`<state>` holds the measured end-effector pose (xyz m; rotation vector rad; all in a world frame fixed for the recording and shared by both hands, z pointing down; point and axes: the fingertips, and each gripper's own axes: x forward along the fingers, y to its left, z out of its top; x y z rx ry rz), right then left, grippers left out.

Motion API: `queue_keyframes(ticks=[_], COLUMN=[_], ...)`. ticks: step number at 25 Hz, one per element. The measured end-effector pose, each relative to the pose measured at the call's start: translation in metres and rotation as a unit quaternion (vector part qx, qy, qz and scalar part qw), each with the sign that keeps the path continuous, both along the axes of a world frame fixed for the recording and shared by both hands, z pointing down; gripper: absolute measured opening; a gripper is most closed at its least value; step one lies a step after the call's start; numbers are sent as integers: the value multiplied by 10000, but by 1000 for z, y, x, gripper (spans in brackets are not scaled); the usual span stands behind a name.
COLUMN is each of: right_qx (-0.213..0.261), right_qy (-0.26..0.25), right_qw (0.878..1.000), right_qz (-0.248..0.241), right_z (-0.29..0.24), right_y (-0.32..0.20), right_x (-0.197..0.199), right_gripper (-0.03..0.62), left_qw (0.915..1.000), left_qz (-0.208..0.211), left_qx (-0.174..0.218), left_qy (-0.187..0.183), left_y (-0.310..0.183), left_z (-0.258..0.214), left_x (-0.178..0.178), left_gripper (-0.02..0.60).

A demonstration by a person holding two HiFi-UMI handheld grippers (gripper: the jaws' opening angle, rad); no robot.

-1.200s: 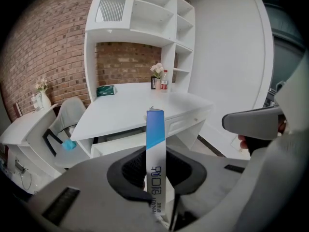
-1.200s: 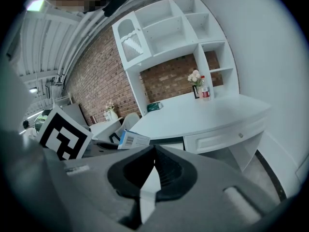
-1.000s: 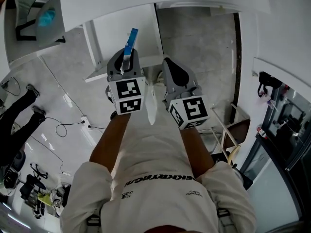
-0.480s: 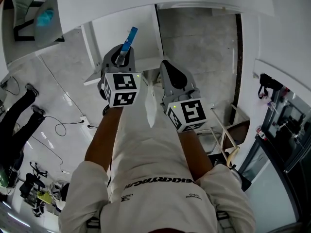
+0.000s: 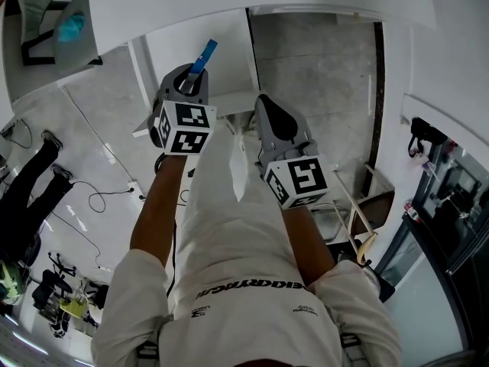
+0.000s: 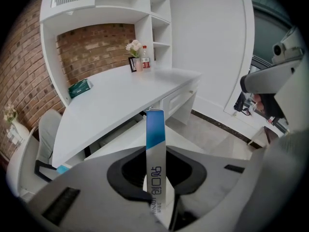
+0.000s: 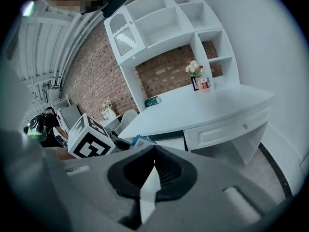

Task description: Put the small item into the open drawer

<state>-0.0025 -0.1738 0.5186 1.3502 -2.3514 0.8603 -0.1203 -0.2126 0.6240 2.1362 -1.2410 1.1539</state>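
Note:
The small item is a slim white box with a blue end. It stands up between the jaws of my left gripper, which is shut on its lower half. In the left gripper view the box sticks out over the open white drawer under the desk. The head view shows that drawer just beyond both grippers. To the right of the left one, my right gripper has its jaws together and holds nothing. In its own view the right gripper faces the open drawer.
A white desk carries a teal tissue box, flowers and a bottle. Beside the open drawer is a closed drawer with a knob. A chair stands at the left. Cables and another person's legs are on the floor.
My left gripper has moved up and left in the head view and rolled, so its marker cube now sits tilted; the box went with it. The right gripper has stayed put.

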Motion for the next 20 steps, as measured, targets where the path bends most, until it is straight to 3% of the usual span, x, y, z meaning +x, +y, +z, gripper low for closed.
queue_keyframes(ticks=[20], right_qx=[-71], right_qy=[-58], right_qw=[9998], right_qz=[166], right_z=[12], right_y=[-11], right_x=[3], right_gripper=[-2], left_qw=[9932], left_qz=[955], left_qx=[-488], left_qy=[-457], left_y=[-9], left_z=[59], left_x=[-3], left_gripper=[69])
